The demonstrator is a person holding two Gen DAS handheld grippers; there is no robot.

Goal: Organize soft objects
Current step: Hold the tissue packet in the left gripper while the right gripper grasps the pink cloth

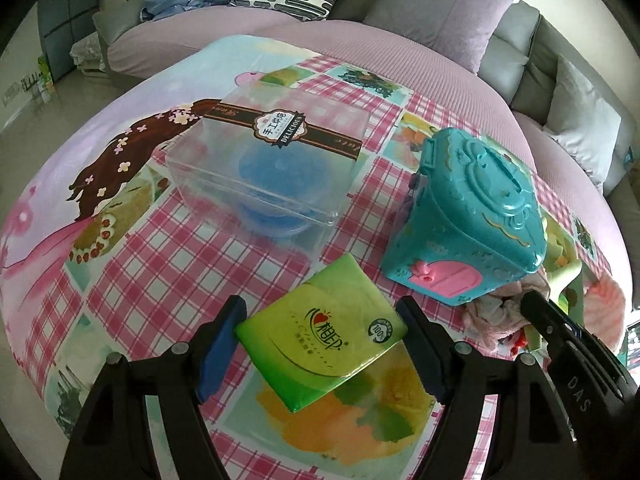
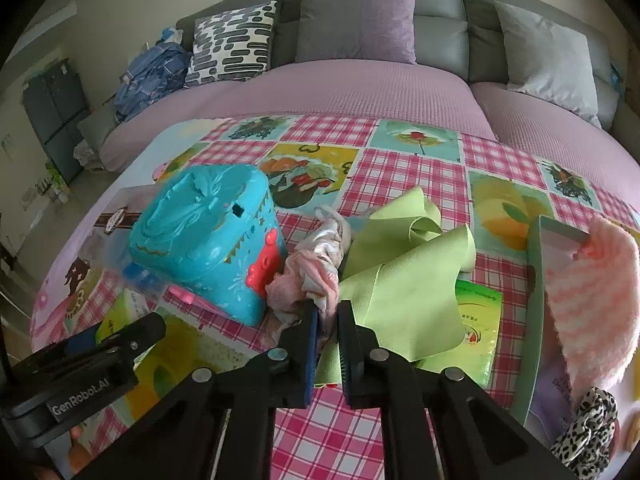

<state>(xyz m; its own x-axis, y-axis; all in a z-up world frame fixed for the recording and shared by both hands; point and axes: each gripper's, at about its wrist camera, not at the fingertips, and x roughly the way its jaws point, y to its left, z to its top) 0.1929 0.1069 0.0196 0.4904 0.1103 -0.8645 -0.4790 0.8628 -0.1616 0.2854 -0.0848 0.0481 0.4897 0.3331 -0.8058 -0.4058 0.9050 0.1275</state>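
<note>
- Left claw: spread wide around a green tissue pack lying flat on the table; the pads stand at its two short ends, and whether they already press cannot be told. The pack looks light and squashy in slick film, so it probably slips unless pinched across its full width.
- Right claw: nearly clenched, its tips at the near edge of a crumpled pink-and-white cloth; the frames suggest a fold pinched between the pads, though the contact is partly hidden.
- The cloth lies just beside a teal toy case and touches a light-green cloth. Being limp and light, it will likely trail and may drag its neighbour; a bunched fold gives a surer hold than a single edge.
- Light-green cloth: thin, smooth, draped over a second green packet.
- Right edge: an open box holding a fluffy pink striped cloth, a likely destination; a leopard-print scrunchie lies nearby.
- Clear lidded box: rigid, with something blue inside.
</note>
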